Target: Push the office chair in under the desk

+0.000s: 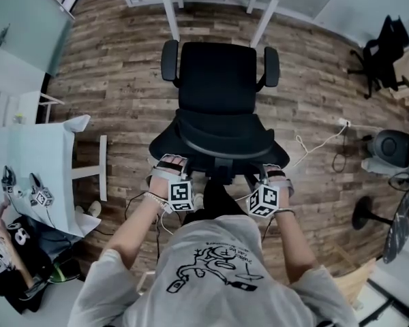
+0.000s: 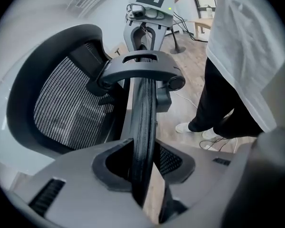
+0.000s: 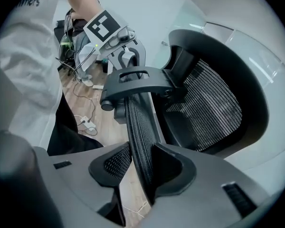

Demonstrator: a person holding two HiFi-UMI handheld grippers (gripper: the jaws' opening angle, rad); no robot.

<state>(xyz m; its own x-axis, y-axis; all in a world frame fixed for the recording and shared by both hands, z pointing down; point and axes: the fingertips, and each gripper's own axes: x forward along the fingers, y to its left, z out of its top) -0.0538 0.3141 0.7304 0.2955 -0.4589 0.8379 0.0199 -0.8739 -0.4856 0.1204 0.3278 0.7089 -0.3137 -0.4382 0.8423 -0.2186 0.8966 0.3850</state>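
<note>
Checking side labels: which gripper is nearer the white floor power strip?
Right. The right gripper grips the backrest nearest the power strip; the left gripper grips its far end.

White shirt (image 3: 19,46): sleeve print cut off at the frame edge, ends "…ners", doubtful. Back graphic (image 1: 215,270): lettering too small to read. Cubes on left gripper (image 1: 169,167) and right gripper (image 1: 275,176): square coded markers, no letters.

White T-shirt (image 1: 218,268) with black line drawing, black trousers (image 2: 216,106); grey left tool (image 1: 169,163) and right tool (image 1: 273,174) bear marker cubes (image 1: 180,195).
</note>
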